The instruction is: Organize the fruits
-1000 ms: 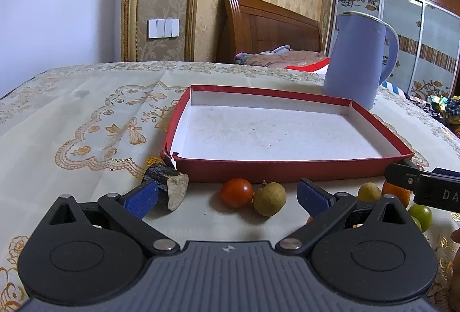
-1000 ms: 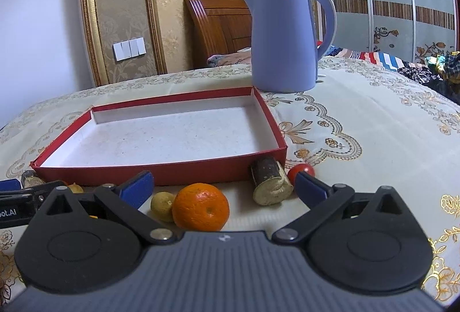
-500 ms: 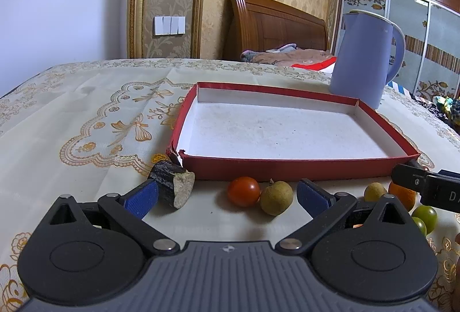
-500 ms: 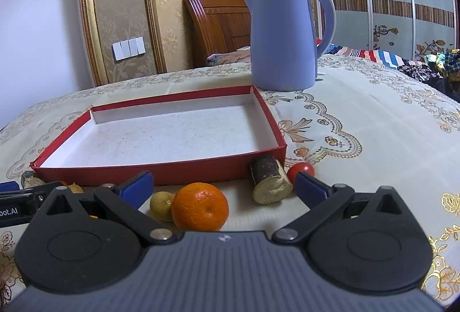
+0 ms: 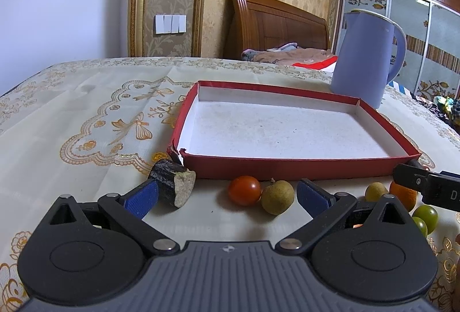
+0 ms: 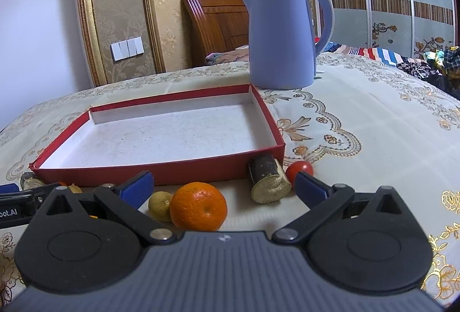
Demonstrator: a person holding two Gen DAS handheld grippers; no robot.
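An empty red tray [image 5: 287,169] with a white floor lies on the tablecloth; it also shows in the right wrist view [image 6: 161,172]. My left gripper [image 5: 227,195] is open and empty, with a red tomato [image 5: 244,190] and a brown longan [image 5: 277,197] between its fingers and a dark sugarcane chunk [image 5: 172,186] by its left finger. My right gripper [image 6: 222,187] is open and empty, with an orange [image 6: 198,205], a yellow-green fruit [image 6: 160,205] and a sugarcane chunk [image 6: 268,182] between its fingers. A red tomato [image 6: 299,169] lies by its right finger.
A blue kettle [image 5: 365,61] stands behind the tray's right corner; it also shows in the right wrist view [image 6: 283,36]. Two green fruits [image 5: 425,215] lie at the right in the left wrist view. A bed headboard and wardrobe stand beyond the table.
The left gripper has shifted slightly left and up, so the tray and fruits sit further right in its view. The right gripper has barely moved. Both stay open.
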